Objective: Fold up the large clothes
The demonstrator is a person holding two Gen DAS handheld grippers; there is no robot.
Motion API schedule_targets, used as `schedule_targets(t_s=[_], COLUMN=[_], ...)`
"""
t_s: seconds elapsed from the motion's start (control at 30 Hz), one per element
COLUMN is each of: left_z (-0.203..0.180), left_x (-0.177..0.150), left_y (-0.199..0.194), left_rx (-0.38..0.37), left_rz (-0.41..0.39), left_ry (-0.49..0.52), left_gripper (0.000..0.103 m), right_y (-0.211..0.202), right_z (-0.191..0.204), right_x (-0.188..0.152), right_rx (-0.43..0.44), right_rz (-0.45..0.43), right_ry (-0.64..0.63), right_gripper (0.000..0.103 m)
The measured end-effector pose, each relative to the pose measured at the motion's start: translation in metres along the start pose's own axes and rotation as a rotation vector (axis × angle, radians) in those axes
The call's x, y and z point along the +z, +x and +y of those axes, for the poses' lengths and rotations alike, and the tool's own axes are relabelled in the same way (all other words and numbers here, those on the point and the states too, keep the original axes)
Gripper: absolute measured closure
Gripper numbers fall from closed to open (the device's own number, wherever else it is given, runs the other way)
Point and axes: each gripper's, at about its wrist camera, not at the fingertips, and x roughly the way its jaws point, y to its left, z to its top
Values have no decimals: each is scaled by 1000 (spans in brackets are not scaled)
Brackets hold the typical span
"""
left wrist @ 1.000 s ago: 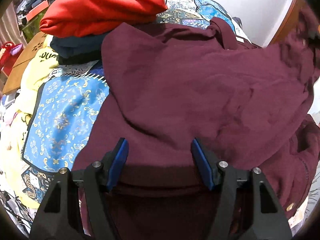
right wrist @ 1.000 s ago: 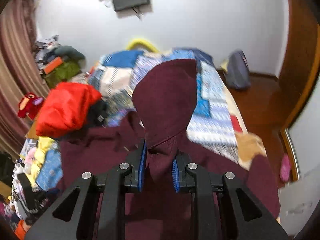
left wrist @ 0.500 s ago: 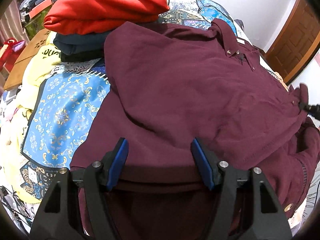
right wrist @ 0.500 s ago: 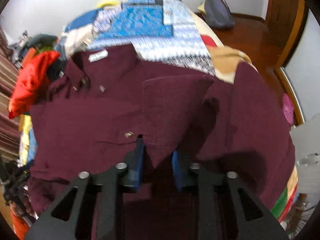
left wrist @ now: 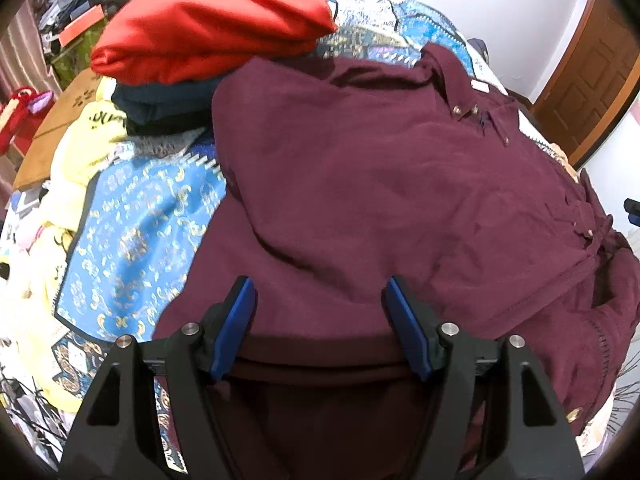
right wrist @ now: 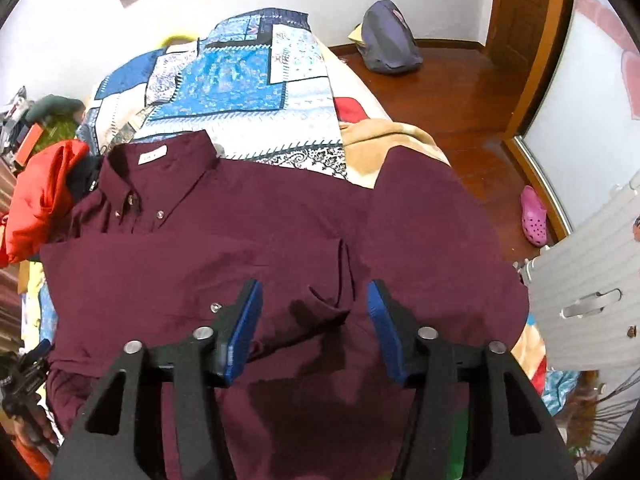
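Observation:
A large maroon button-up shirt lies spread on the bed with one half folded over its front; it also shows in the right wrist view, collar at the far left. My left gripper is open and empty, just above the shirt's near edge. My right gripper is open and empty above a small fold of the sleeve cuff that rests on the shirt. The left gripper's tip shows at the left edge of the right wrist view.
A folded red garment on dark folded clothes lies at the bed's far left. Blue patterned quilt and yellow cloth lie left. A white suitcase, pink shoe and purple bag stand right on the wooden floor.
My right gripper brought the held sleeve down onto the shirt and opened, letting it go. The shirt now lies flat. My left gripper stayed open in place.

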Motion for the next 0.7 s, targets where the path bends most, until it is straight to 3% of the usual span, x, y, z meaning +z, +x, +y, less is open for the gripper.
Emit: schedule_targets(t_s=[0.3, 0.5, 0.7], left_z=[-20, -55, -97], left_x=[22, 46, 69], left_y=[-38, -52, -52], left_rx=[-21, -48, -111], left_rz=[-101, -160, -183], left_ry=[66, 151, 190], left_gripper=[36, 36, 36], right_y=[53, 18, -26], right_z=[5, -19, -56], right_x=[-12, -14, -9], right_rx=[7, 63, 3], right_rz=[120, 57, -53], right_ry=[-3, 63, 98], right_gripper=[43, 43, 43])
